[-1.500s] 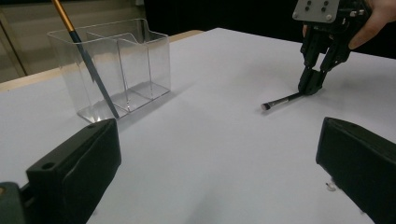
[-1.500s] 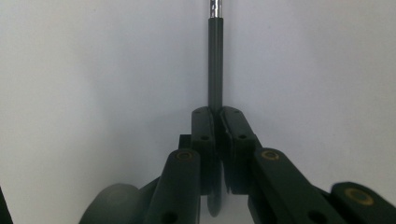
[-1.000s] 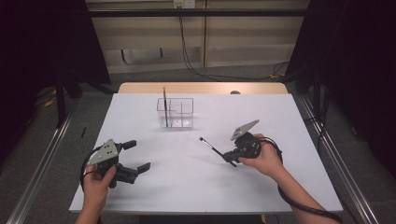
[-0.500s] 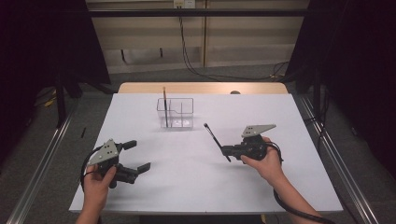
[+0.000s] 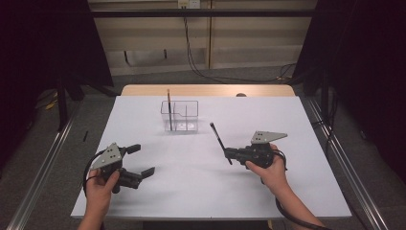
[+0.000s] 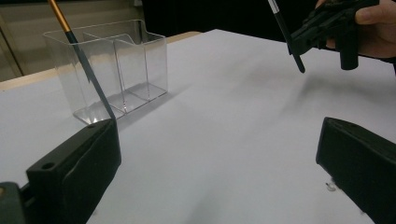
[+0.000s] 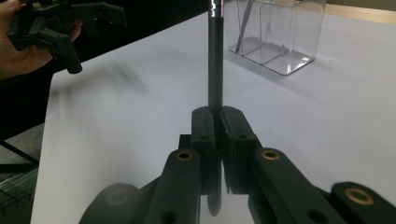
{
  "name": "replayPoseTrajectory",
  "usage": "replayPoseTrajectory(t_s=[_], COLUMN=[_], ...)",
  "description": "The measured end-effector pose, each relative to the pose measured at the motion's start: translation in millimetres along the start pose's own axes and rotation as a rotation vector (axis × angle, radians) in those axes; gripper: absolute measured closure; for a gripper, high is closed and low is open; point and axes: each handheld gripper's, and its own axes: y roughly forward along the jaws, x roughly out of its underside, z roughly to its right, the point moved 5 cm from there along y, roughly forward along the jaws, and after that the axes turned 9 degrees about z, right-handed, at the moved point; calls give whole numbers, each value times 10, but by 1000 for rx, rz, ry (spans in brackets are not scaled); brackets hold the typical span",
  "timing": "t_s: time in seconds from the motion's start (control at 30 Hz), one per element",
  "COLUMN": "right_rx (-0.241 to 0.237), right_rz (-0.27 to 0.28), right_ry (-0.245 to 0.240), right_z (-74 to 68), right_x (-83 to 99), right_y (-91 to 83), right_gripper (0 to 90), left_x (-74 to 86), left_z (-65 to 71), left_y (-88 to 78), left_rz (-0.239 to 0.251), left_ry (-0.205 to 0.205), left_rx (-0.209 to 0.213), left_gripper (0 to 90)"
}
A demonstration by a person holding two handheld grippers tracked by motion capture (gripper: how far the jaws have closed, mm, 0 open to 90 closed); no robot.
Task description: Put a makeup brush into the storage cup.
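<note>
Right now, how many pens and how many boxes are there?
Pens: 2, one standing in the clear box, one in the right hand-held gripper.
Clear boxes: 1.
Total: 3.

The white table [image 5: 191, 191] is evenly lit from overhead, soft shadows are cast, and dim surroundings are left dark.

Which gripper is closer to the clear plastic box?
Right. The right gripper, shut on a black pen, sits just right of the clear plastic box; the open left gripper waits farther back.
</note>
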Motion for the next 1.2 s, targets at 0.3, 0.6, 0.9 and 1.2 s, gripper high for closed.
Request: replayPoseTrajectory(t_s=[0.3, 0.6, 0.9, 1.2], right_rx=[-6, -40, -49, -60], right_rz=[86, 142, 170, 192], right_ry=[-2, -17, -23, -17], right_z=[-30, -93, -103, -103], right_x=[-25, -52, -76, -89], right_y=[-19, -6, -25, -34], right_gripper=[851, 851, 851, 851], left_x=[1, -5, -14, -18], left_z=[7, 28, 53, 71], left_y=[11, 32, 73, 127], left_rz=[2, 14, 25, 37], left_ry=[-5, -19, -34, -53], left_rx=[7, 17, 28, 42], left_gripper=[0, 0, 0, 0])
